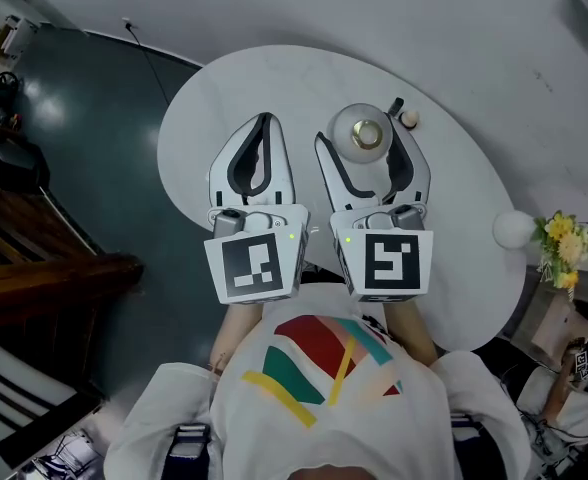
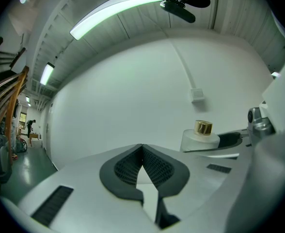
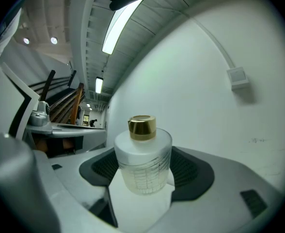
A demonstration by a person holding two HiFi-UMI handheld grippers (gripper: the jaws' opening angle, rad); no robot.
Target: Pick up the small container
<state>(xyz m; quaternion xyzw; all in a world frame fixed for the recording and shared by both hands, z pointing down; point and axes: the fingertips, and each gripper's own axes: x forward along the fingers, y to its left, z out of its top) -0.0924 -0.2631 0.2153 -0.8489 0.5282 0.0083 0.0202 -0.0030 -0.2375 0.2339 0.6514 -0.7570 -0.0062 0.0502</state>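
Note:
The small container (image 1: 366, 134) is a frosted round bottle with a gold cap, standing on the far part of the white oval table (image 1: 454, 208). My right gripper (image 1: 364, 118) has a jaw on each side of it, and both pads press its sides. In the right gripper view the container (image 3: 143, 164) fills the gap of the right gripper (image 3: 145, 149). I cannot tell if it is off the table. My left gripper (image 1: 265, 118) lies beside it on the left, shut and empty. In the left gripper view its tips (image 2: 142, 145) meet, and the container (image 2: 201, 136) shows at the right.
A small pale round object (image 1: 409, 118) lies on the table just right of the container. A white ball (image 1: 514, 230) and yellow flowers (image 1: 564, 248) sit by the table's right edge. Dark floor (image 1: 84, 168) and wooden furniture (image 1: 34, 268) lie left.

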